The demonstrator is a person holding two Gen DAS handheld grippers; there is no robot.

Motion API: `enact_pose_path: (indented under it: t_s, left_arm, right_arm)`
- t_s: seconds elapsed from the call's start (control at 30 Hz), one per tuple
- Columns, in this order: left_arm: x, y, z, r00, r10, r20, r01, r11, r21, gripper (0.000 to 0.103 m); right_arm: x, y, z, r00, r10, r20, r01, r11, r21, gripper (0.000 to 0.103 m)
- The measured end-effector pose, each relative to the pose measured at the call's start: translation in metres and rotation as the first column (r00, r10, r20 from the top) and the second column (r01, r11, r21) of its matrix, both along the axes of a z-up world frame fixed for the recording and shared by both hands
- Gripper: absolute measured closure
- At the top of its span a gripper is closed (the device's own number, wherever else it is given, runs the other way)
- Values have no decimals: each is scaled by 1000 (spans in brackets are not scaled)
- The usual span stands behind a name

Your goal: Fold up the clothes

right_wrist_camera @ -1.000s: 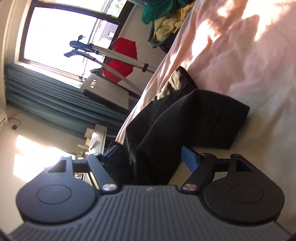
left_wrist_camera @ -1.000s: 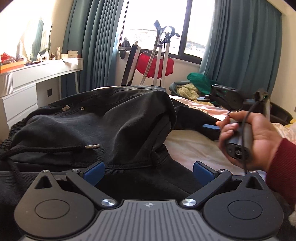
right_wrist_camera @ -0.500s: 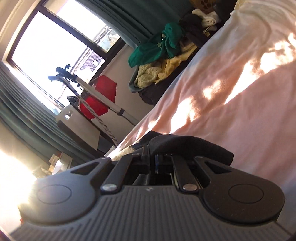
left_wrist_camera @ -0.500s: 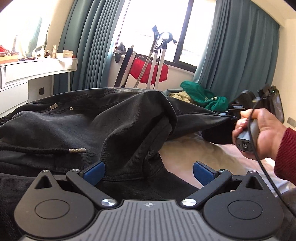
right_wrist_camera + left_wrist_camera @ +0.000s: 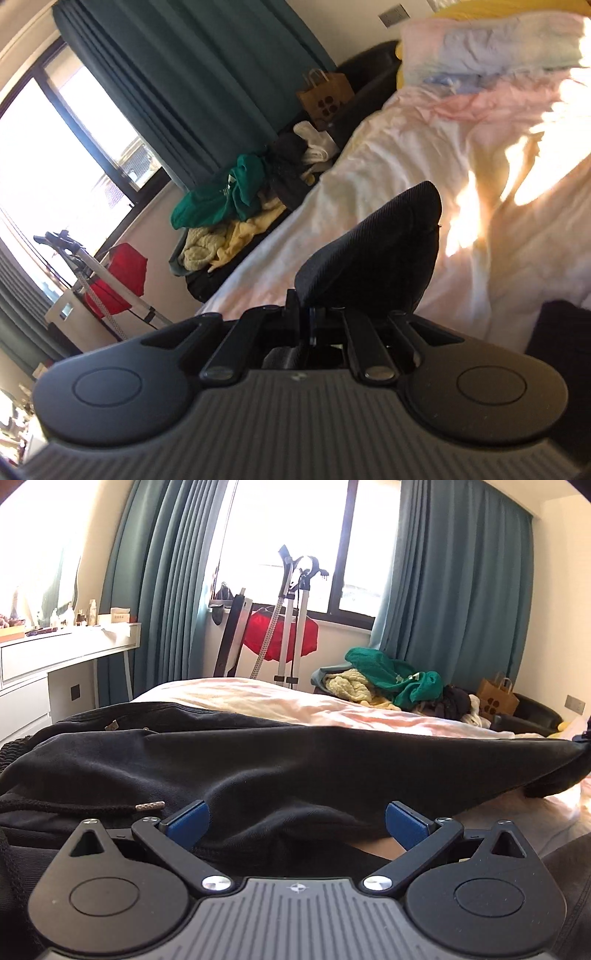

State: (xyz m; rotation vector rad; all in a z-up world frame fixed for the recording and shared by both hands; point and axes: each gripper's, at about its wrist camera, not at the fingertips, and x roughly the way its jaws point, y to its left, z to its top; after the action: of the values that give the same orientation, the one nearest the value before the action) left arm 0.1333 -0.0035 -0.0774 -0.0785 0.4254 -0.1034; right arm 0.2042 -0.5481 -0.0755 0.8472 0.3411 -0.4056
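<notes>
1. The right gripper (image 5: 308, 314) has its jaws pressed together on a cuff of the black hoodie (image 5: 258, 764), and the pinched dark fabric bulges up just ahead of the fingertips.
2. The left gripper (image 5: 295, 821) is spread wide, blue pads (image 5: 186, 821) well apart, with hoodie cloth lying between them (neither pad presses on it).
3. The hoodie lies across the near part of the bed (image 5: 295, 705), one sleeve stretched out in a long band to the right edge of the left wrist view.
4. A drawstring with a metal tip (image 5: 149, 806) rests on the hoodie just beyond the left pad.
5. Past the bed's far side sits a pile of clothes (image 5: 391, 681), green and pale yellow on top.
6. Next to the pile stands a brown paper bag (image 5: 496, 701).
7. Teal curtains (image 5: 461, 590) frame a bright window, and a white dresser (image 5: 55, 657) lines the left wall.
</notes>
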Motion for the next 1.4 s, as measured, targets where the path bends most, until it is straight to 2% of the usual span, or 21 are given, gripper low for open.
enact_pose_path:
  t_s: [0.1, 0.23, 0.37, 0.4, 0.43, 0.5, 0.6, 0.67, 0.7, 0.73, 0.83, 0.87, 0.93, 1.0, 1.07, 1.13, 1.2, 1.3, 1.4]
  left_arm:
    - [1, -7, -7, 1000, -4, -15, 4, 999, 41, 0]
    - [0, -12, -16, 999, 3, -39, 0, 998, 66, 0]
    - [0, -17, -19, 999, 5, -46, -1, 997, 74, 0]
    - [-1, -19, -20, 999, 7, -44, -4, 996, 84, 0]
    - [-1, -22, -21, 999, 11, -45, -7, 995, 96, 0]
    - [-1, -24, -23, 998, 10, -61, -4, 995, 96, 0]
    - [-1, -28, -24, 997, 3, -73, 3, 996, 93, 0]
    - [-3, -31, -24, 998, 0, -65, 6, 994, 106, 0]
    - [-3, -33, -24, 998, 3, -60, 3, 994, 113, 0]
    - [-2, -34, -23, 998, 8, -58, -2, 994, 112, 0]
    - [-1, -34, -18, 999, 7, -44, -3, 996, 88, 0]
    - [-1, -34, -16, 999, 2, -36, 0, 997, 77, 0]
    - [-3, -32, -12, 1000, -3, -12, 4, 998, 67, 0]
    - [-5, -30, -10, 1000, -14, -3, 14, 998, 57, 0]
    - [-6, -28, -8, 1000, -29, -1, 29, 998, 57, 0]
    - [-4, -31, -10, 999, -42, -19, 44, 995, 93, 0]
    - [1, -36, -14, 997, -43, -66, 54, 984, 168, 1]
    - [12, -41, -24, 992, -22, -124, 57, 958, 280, 6]
    - [19, -42, -30, 991, -23, -131, 66, 939, 338, 9]
  right_arm:
    - [-31, -4, -52, 999, -31, -11, 32, 987, 157, 94]
    - [-55, -7, -105, 997, -68, 24, 56, 939, 339, 92]
    - [-54, -11, -118, 990, -98, 98, 42, 888, 458, 87]
    - [-51, -14, -119, 989, -93, 112, 29, 880, 474, 79]
    - [-47, -17, -120, 988, -87, 131, 13, 875, 484, 66]
    - [-38, -25, -120, 985, -64, 160, -20, 877, 479, 56]
    - [-26, -36, -122, 984, -84, 156, -7, 861, 508, 56]
    - [-14, -40, -117, 991, -82, 101, 23, 874, 485, 65]
    - [-7, -39, -111, 996, -75, 44, 48, 895, 444, 85]
    - [2, -39, -103, 998, -66, 8, 57, 912, 406, 90]
    - [32, -40, -68, 999, -31, -32, 39, 948, 315, 94]
    - [41, -40, -52, 1000, -11, -18, 16, 962, 274, 95]
    - [49, -37, -11, 995, 42, 92, -56, 985, 163, 96]
    - [44, -32, 22, 973, 99, 207, -109, 993, 39, 96]
    - [31, -31, 32, 958, 131, 257, -119, 991, -61, 96]
    - [18, -44, 12, 972, 96, 213, -87, 995, -51, 96]
    - [4, -56, -28, 994, 30, 107, -32, 999, 14, 96]
    - [-15, -66, -87, 999, -42, 11, 40, 990, 135, 96]
    - [-22, -63, -117, 999, -53, -7, 53, 986, 159, 96]
